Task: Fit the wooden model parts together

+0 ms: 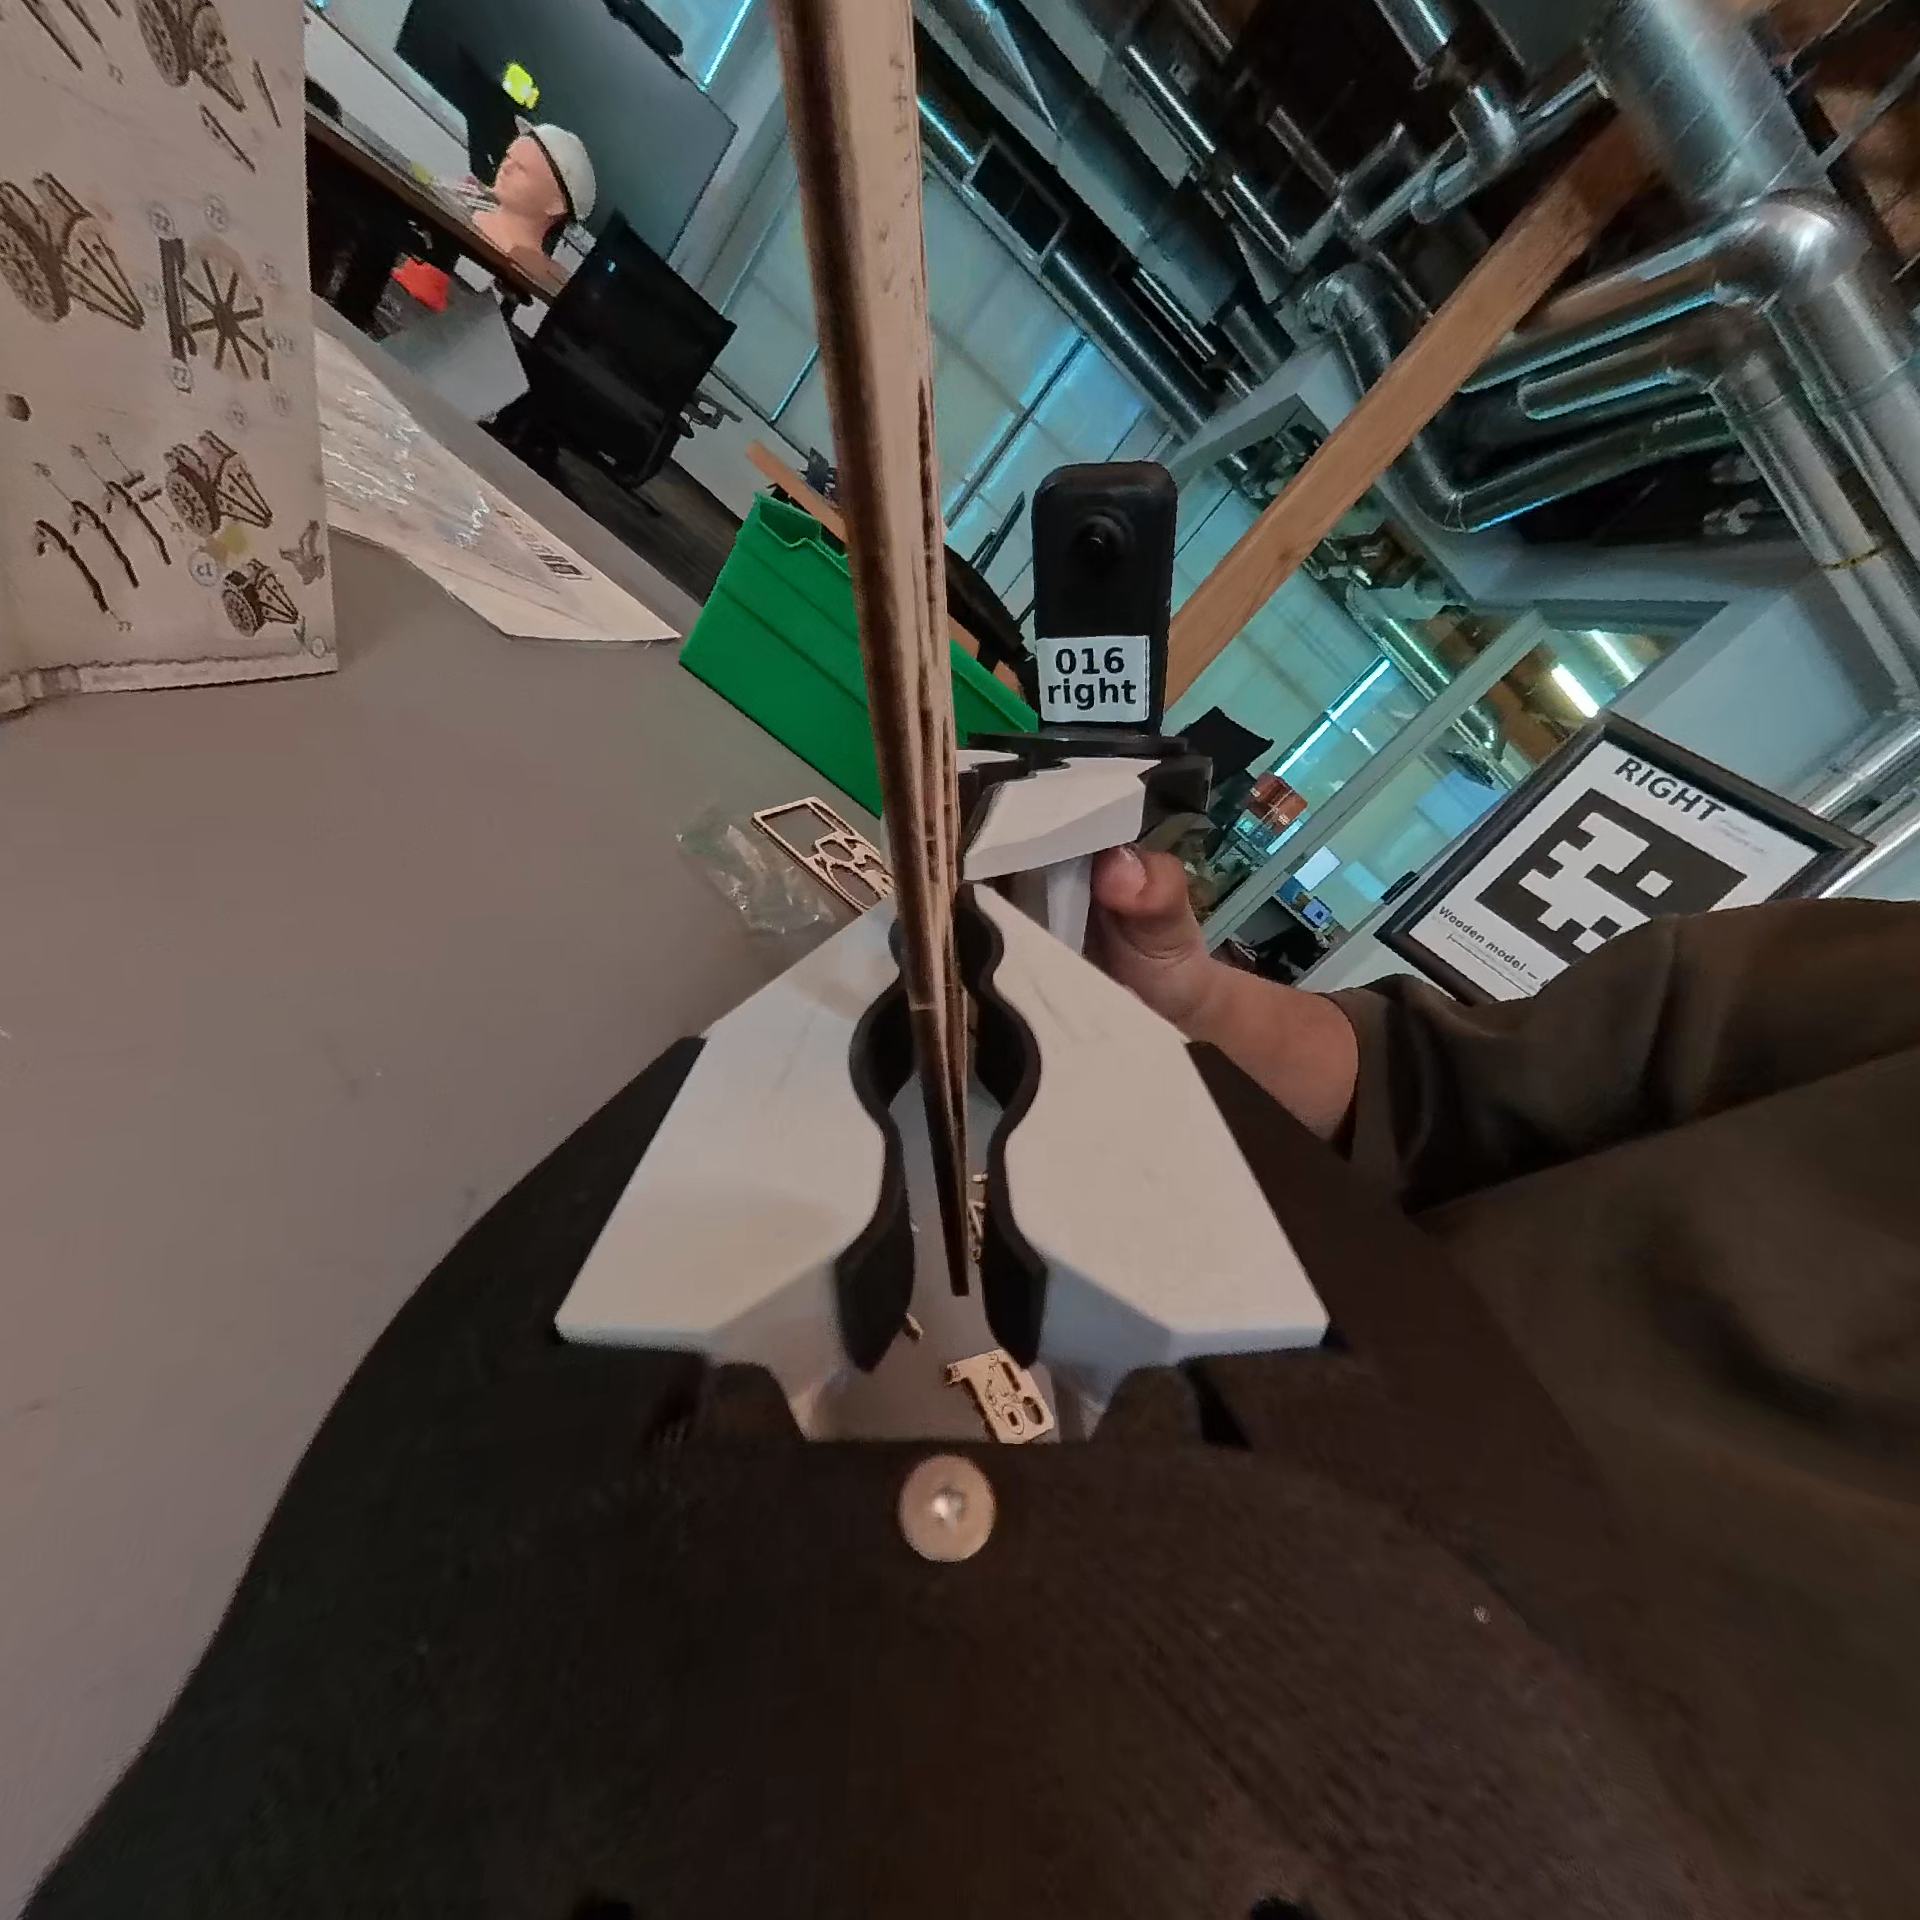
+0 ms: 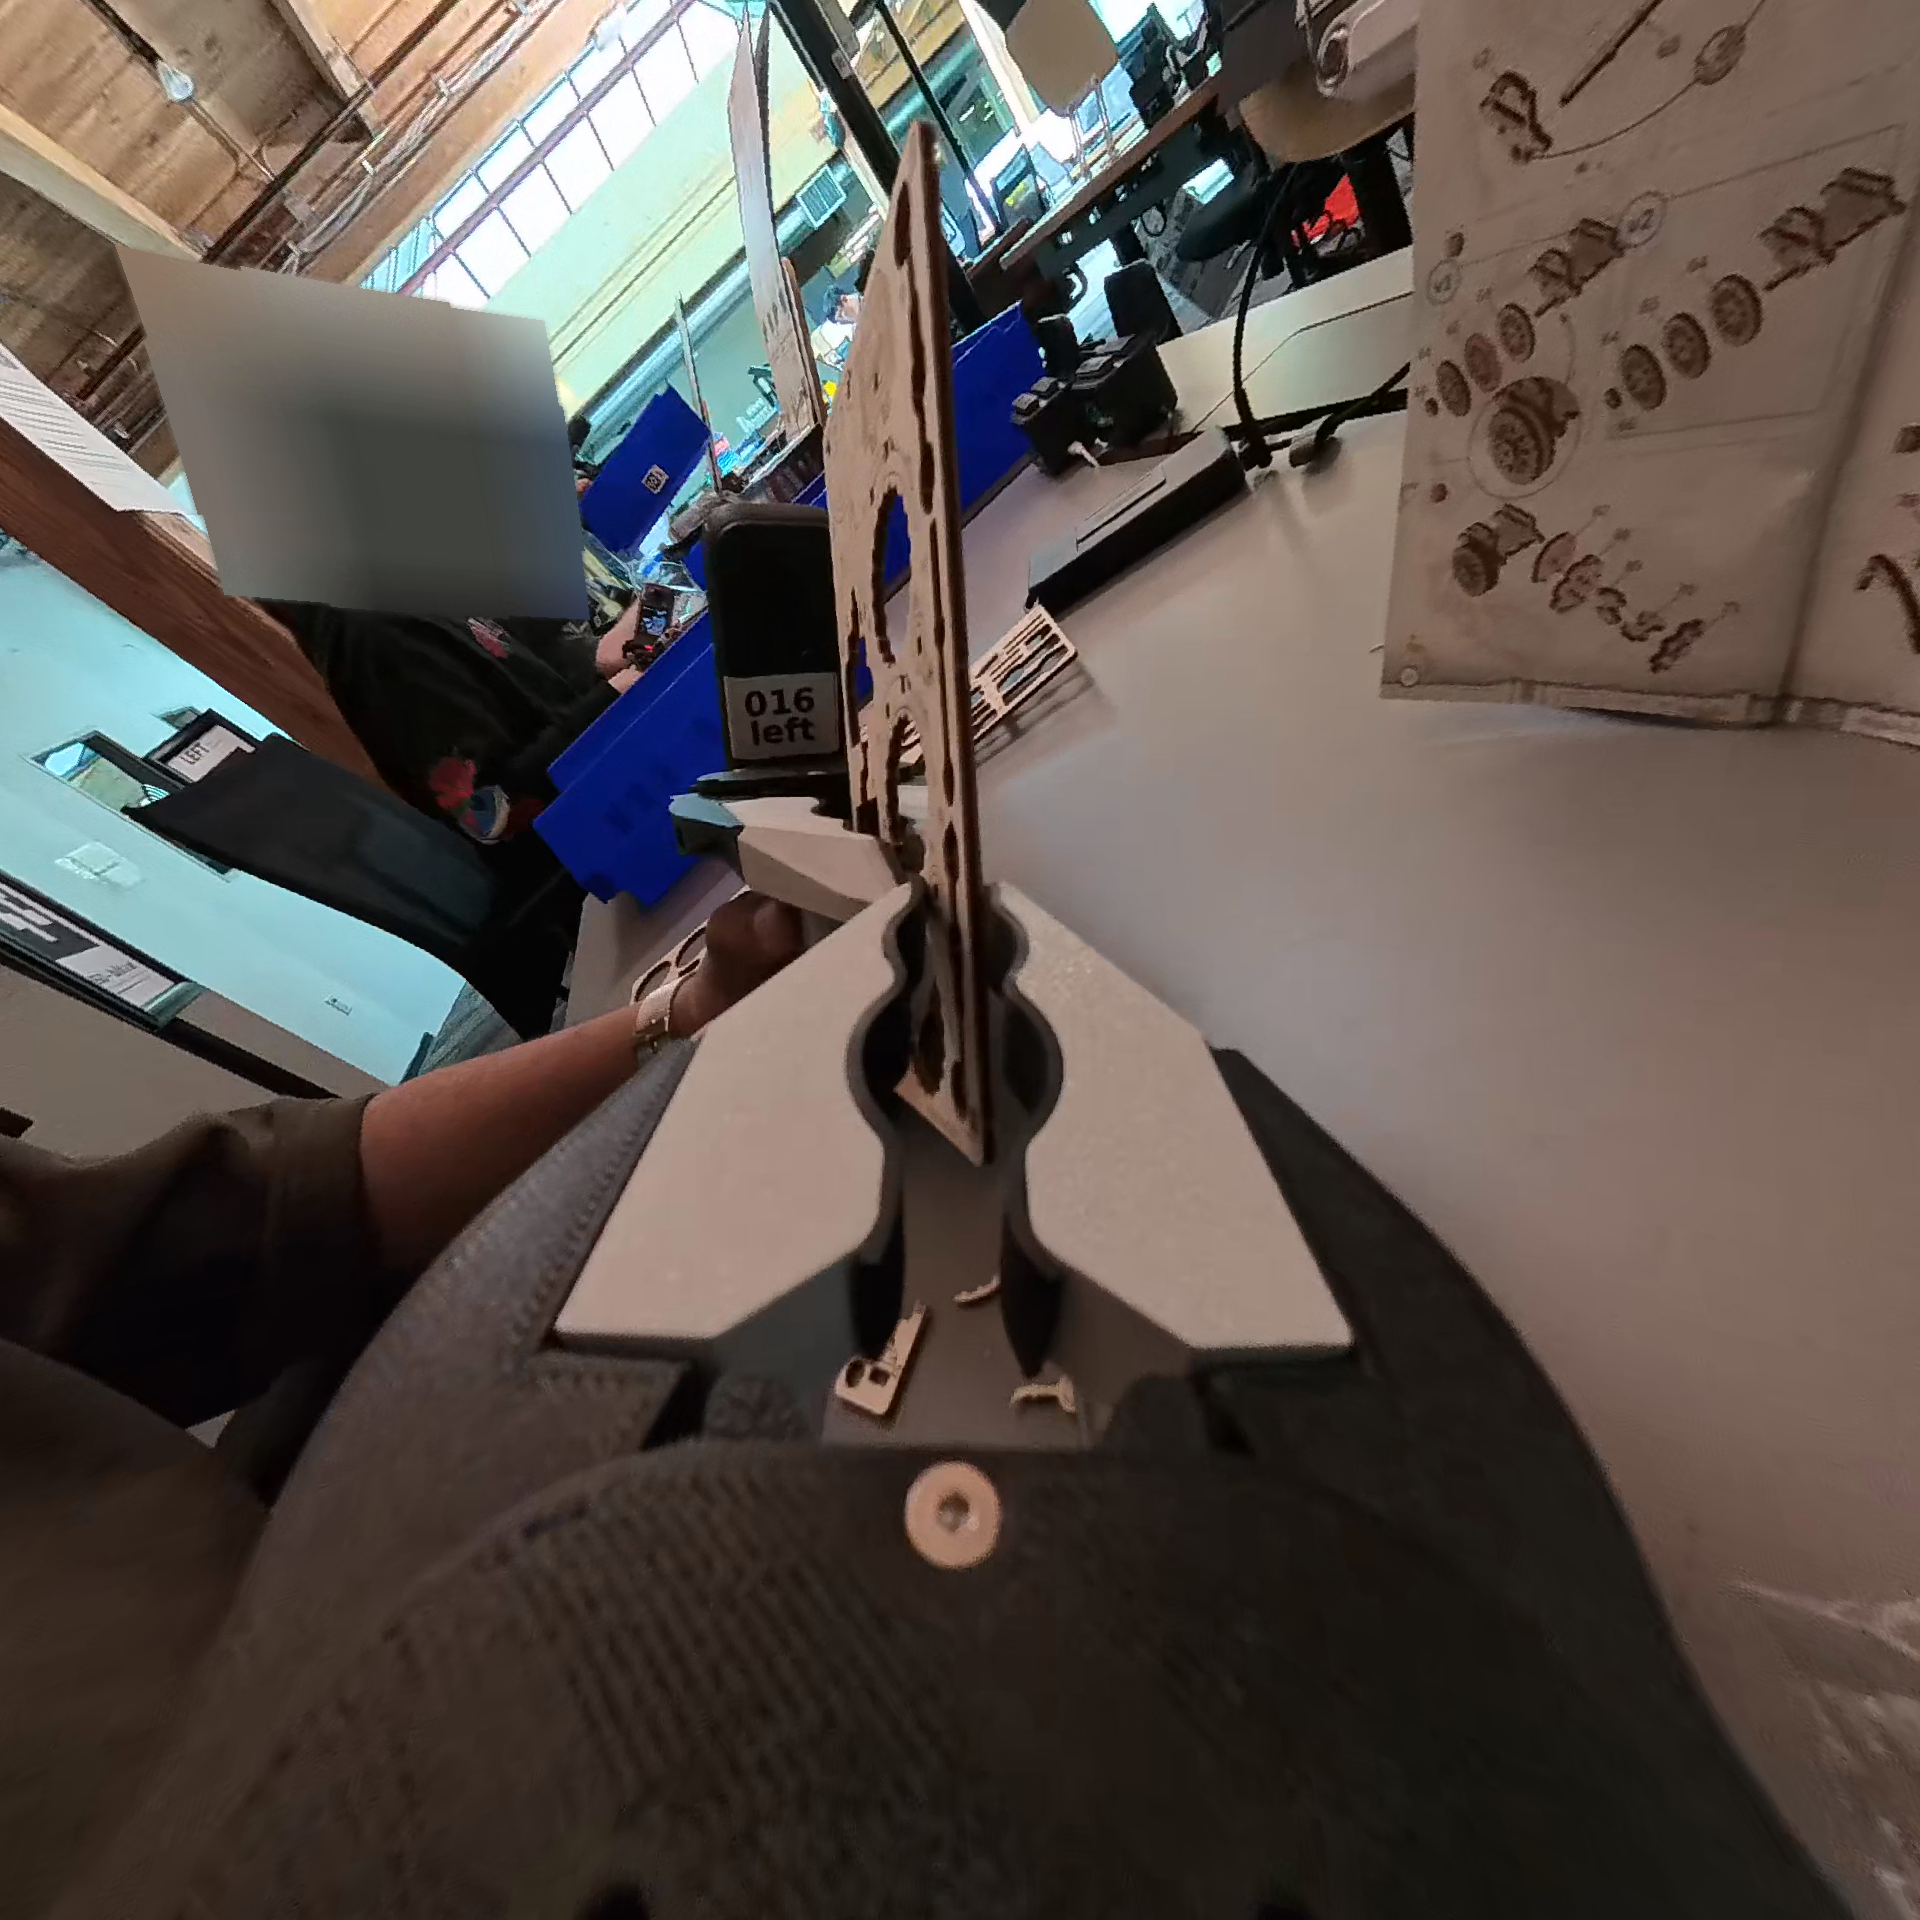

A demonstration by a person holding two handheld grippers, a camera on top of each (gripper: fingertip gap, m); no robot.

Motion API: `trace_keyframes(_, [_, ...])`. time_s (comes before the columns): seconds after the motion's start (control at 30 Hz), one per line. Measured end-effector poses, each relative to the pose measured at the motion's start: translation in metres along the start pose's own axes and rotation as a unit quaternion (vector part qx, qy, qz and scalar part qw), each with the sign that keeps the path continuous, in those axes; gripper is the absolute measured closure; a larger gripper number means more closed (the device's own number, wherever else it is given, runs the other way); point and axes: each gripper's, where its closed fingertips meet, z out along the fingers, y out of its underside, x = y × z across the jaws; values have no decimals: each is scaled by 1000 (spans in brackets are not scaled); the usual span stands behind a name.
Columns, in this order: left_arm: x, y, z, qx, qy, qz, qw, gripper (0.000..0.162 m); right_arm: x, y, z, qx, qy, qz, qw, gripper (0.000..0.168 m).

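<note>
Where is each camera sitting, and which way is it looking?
Left wrist view: sits on the left claw, looking along its fingers at the wooden sheet it pinches edge-on; beyond are the right claw, a hand and a sleeve.
Right wrist view: sits on the right claw, looking along its fingers at that sheet and the left claw, with a forearm.
Shared: both claws grip one sheet from opposite sides over the grey table, so the cameras face each other.

You work at a grey table (image 1: pixel 260 935) in an open workshop: silver ducts (image 1: pixel 1714 312) and a timber beam (image 1: pixel 1403 416) overhead, tall windows (image 2: pixel 582 177) bright with daylight, blue bins (image 2: pixel 665 810) and a green bin (image 1: pixel 769 634) beyond the table.
</note>
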Motion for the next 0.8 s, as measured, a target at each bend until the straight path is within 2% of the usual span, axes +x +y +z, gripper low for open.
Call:
trace_keyframes(0.43, [-4, 1, 1, -3, -22, 7, 1000, 162, 7, -1, -5, 2, 9, 8, 1000, 160])
trace_keyframes(0.8, [-10, 9, 6, -31, -89, 64, 993, 162, 16, 3, -8, -6, 41, 14, 999, 157])
